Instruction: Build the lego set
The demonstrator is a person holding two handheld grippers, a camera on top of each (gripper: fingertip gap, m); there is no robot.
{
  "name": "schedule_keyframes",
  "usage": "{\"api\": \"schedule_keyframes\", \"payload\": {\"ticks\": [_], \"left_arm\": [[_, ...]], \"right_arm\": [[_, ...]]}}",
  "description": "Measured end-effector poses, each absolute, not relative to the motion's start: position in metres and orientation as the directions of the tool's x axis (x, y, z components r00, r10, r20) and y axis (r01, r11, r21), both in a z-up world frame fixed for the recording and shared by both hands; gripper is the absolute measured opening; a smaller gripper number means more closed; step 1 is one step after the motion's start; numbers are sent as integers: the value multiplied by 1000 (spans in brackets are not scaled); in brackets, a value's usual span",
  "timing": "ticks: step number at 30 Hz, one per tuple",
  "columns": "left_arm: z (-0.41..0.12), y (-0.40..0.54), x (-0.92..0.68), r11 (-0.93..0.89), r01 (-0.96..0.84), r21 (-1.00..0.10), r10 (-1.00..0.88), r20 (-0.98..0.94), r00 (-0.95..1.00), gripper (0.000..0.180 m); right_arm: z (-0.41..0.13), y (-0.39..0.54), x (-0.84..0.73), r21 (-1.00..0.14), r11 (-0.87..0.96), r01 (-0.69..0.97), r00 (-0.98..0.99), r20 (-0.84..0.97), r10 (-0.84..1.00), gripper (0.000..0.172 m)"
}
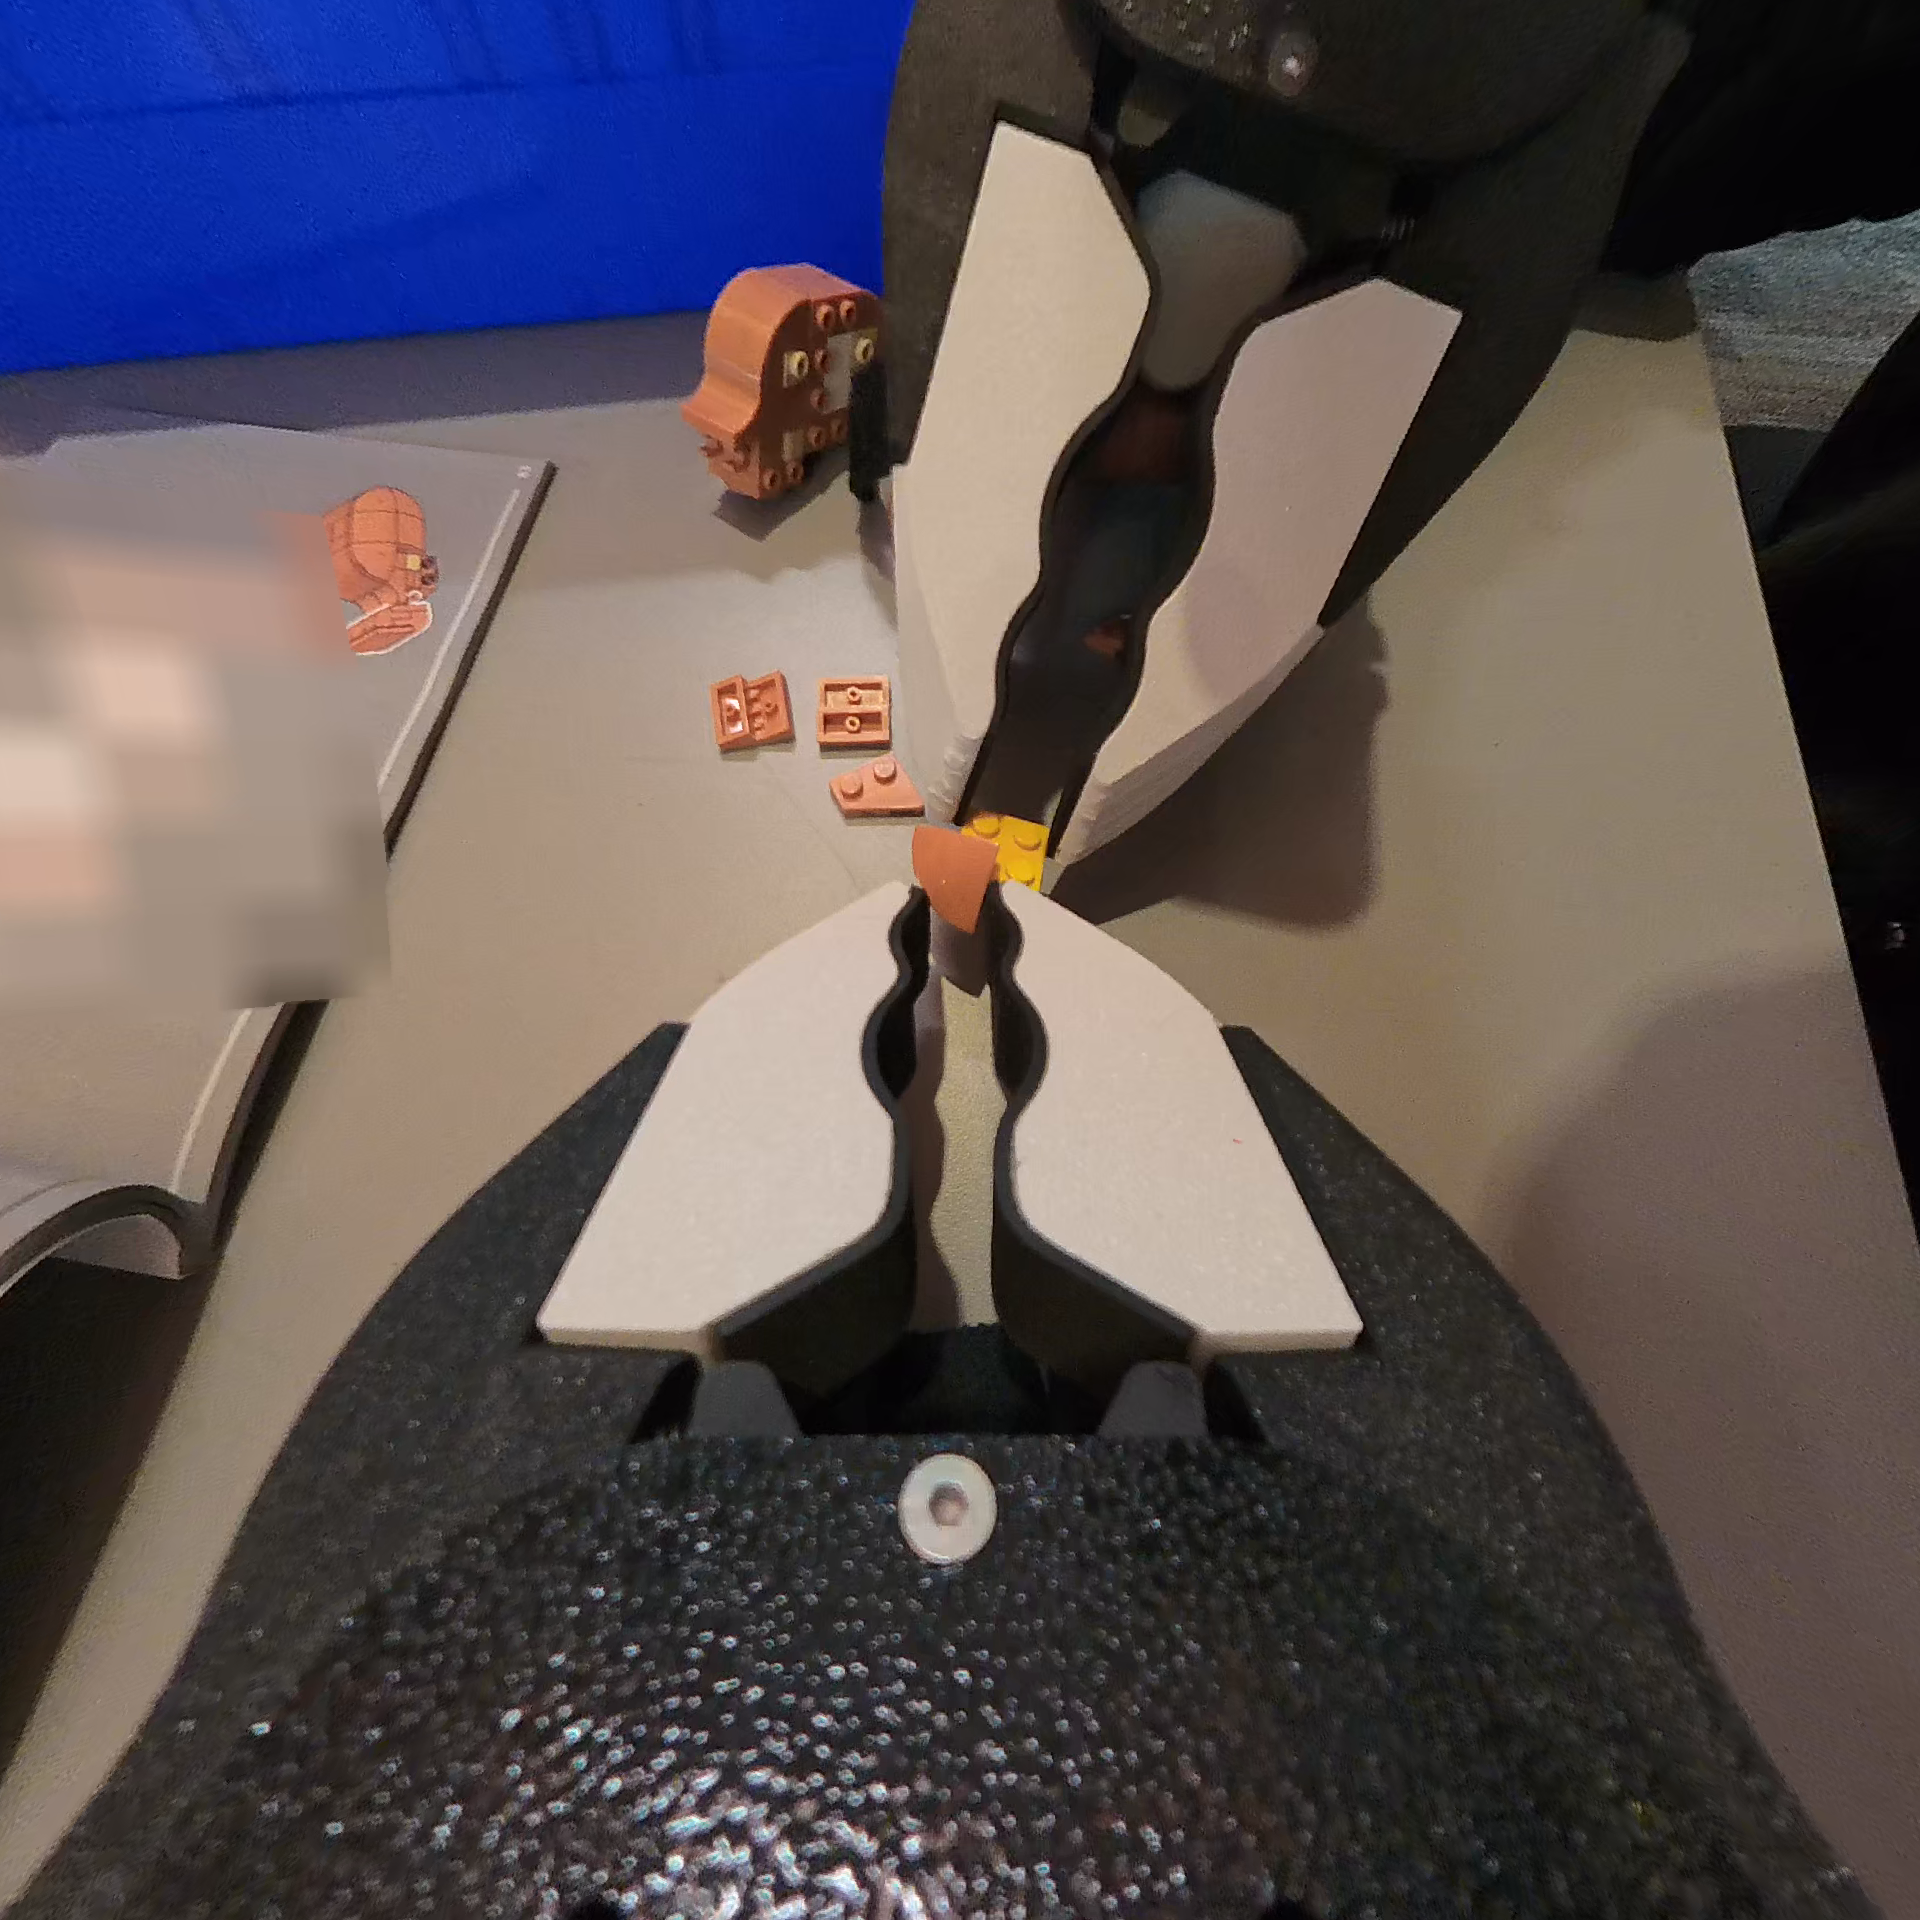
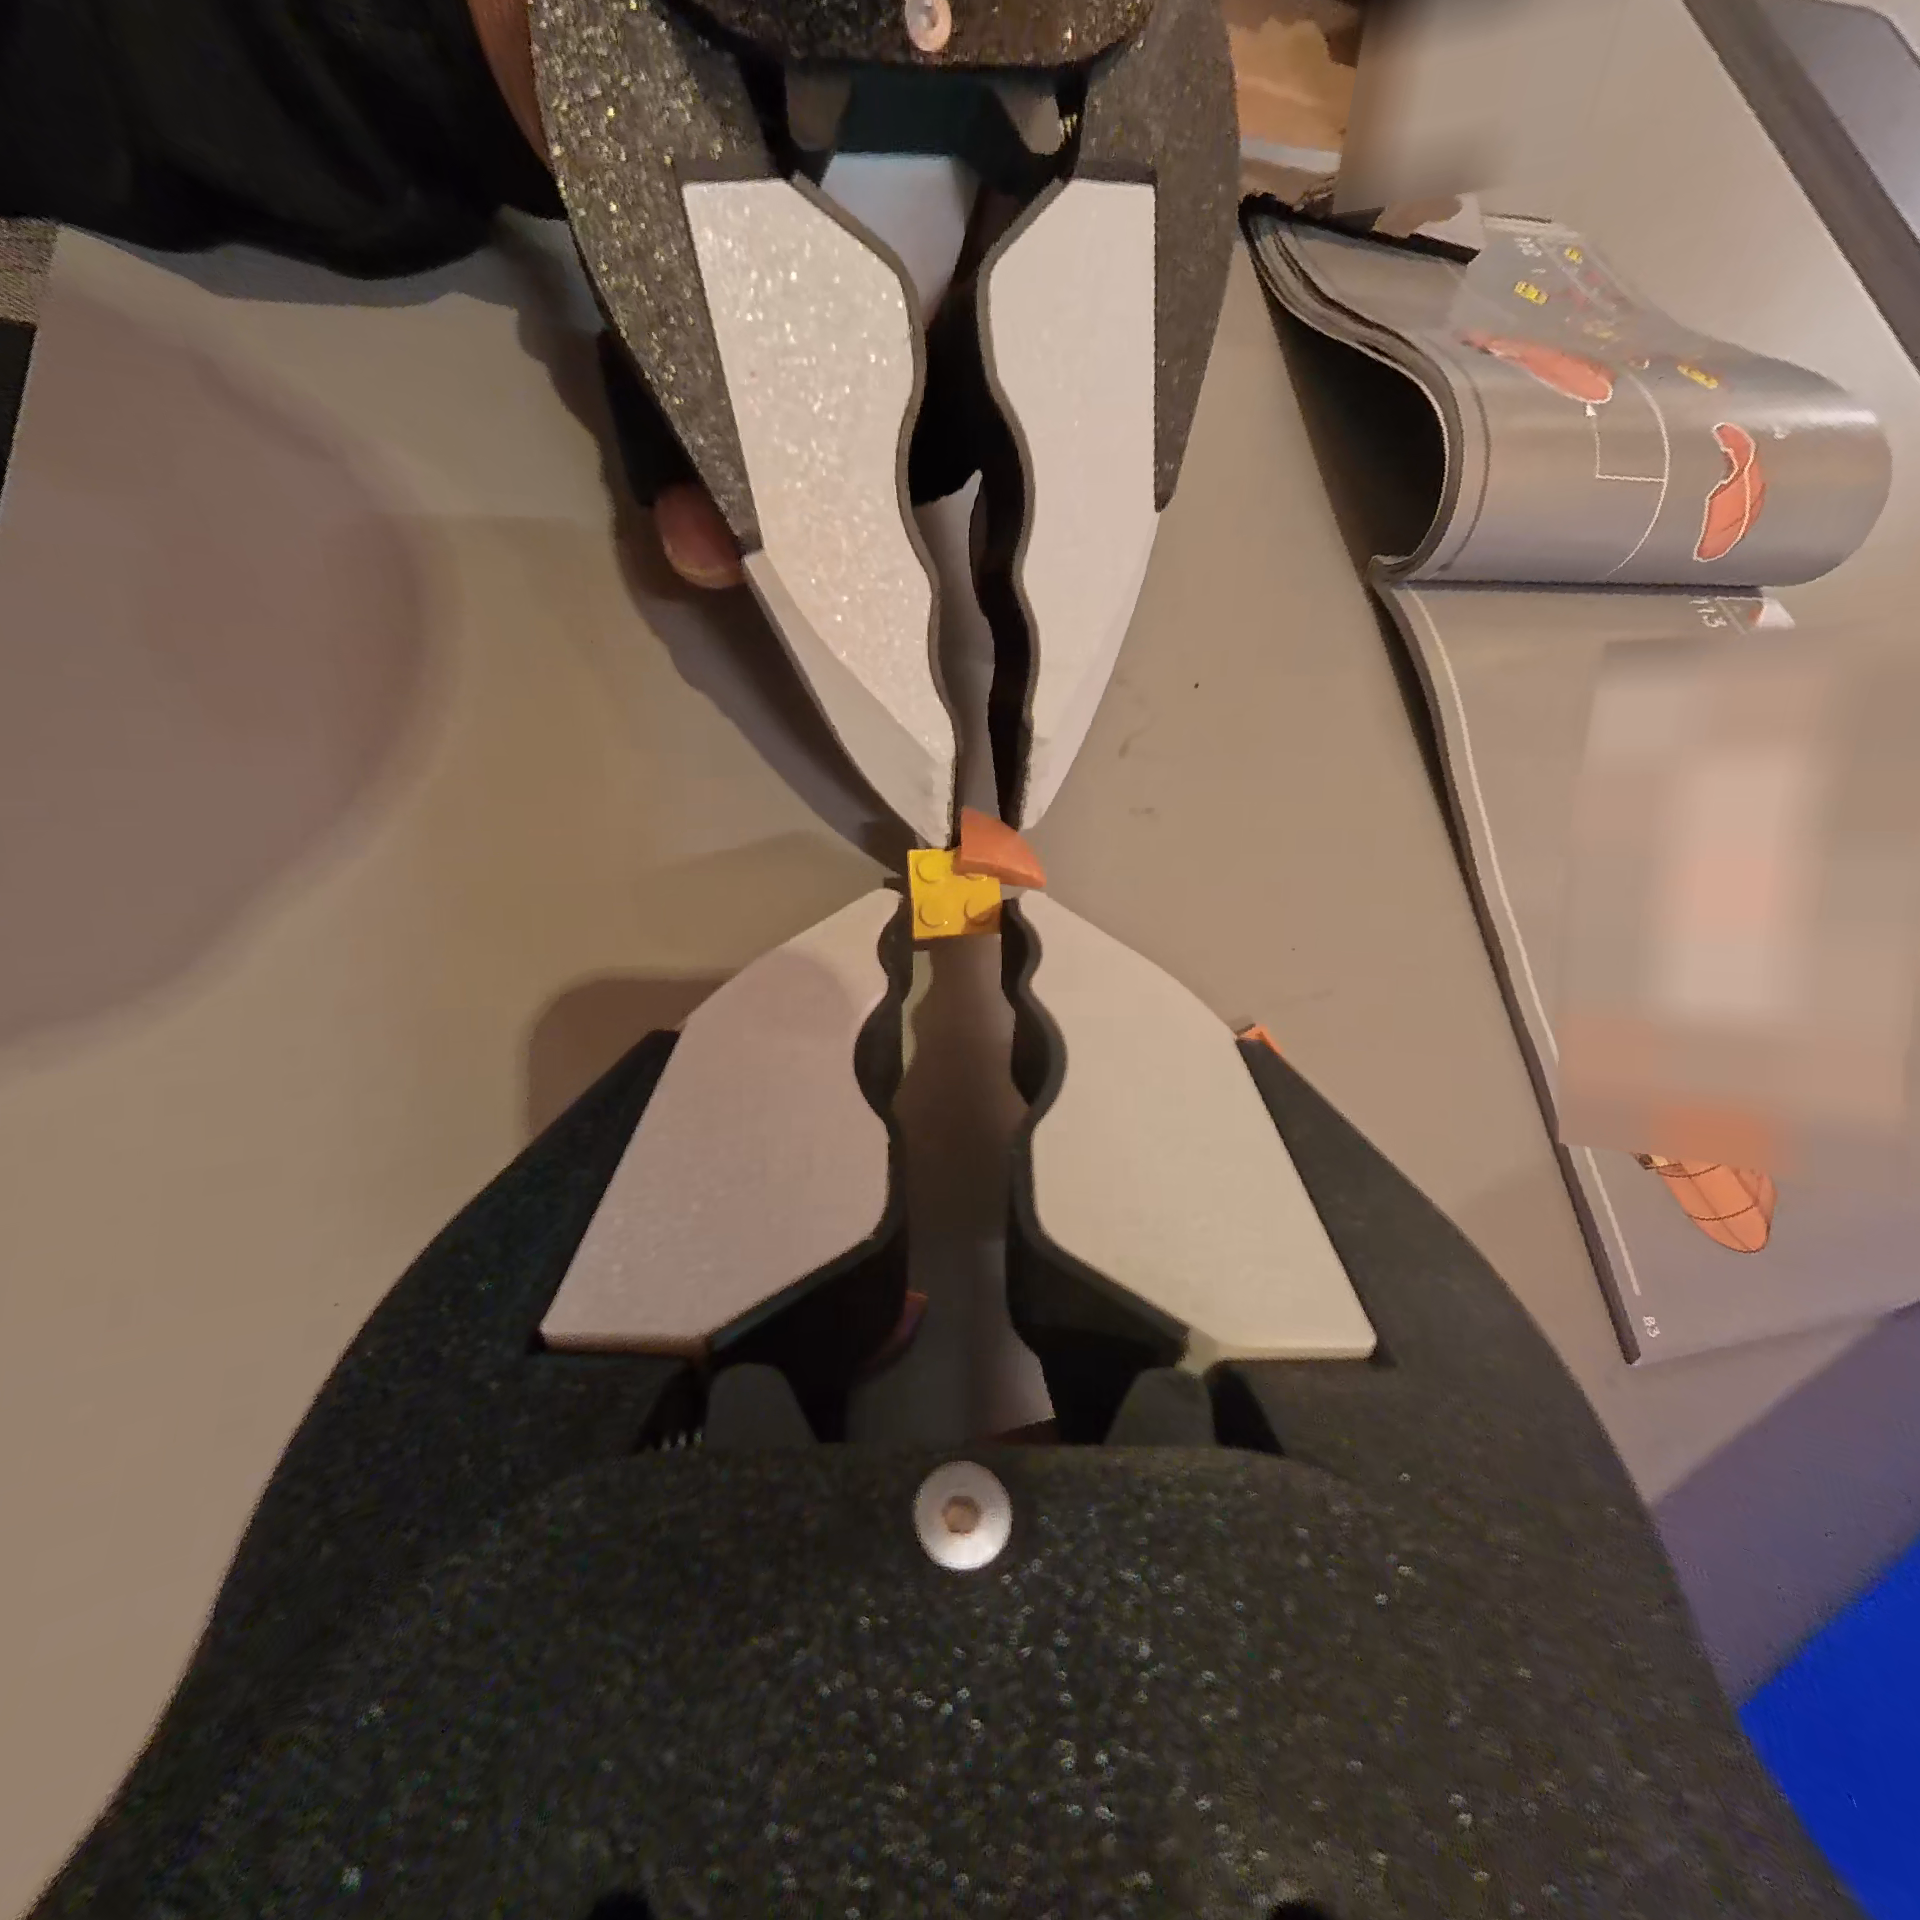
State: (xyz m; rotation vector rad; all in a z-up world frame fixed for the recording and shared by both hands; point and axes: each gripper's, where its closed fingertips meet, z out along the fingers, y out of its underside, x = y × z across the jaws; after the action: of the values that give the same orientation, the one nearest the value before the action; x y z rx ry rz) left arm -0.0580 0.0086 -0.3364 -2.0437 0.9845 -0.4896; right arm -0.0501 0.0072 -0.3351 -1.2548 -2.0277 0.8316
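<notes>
Tip-to-tip, left tongs (image 1: 954, 914) on brown wedge (image 1: 954, 873), right tongs (image 2: 956, 914) on yellow plate (image 2: 951, 899).

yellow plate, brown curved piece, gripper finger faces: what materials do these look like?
Yellow plate: likely moulded hard plastic, glossy; crisp studs catch highlights.
Brown curved piece: likely the same plastic, smooth satin; even sheen, sharp edges.
Finger faces: pale grey, matte and finely grainy, possibly printed plastic; the dark wavy inner pads look like rubber or foam, but that's uncertain.

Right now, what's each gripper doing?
Left gripper: shut on a brown curved brick piece.
Right gripper: shut on a yellow studded plate.
</notes>
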Motion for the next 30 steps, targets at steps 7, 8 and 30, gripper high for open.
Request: {"api": "schedule_keyframes", "payload": {"ticks": [7,8,30], "left_arm": [[-337,8,-58,-374,-488,-789,-785,-11,619,10],[-337,8,-58,-372,-490,-788,-786,-13,617,10],[-332,3,-56,-228,-599,-768,-825,-174,537,12]], "right_arm": [[-335,6,-50,-760,382,526,-374,197,906,15],[-335,6,-50,-758,389,523,-376,204,904,15],[-334,2,-50,-772,368,518,-393,167,904,15]]}}
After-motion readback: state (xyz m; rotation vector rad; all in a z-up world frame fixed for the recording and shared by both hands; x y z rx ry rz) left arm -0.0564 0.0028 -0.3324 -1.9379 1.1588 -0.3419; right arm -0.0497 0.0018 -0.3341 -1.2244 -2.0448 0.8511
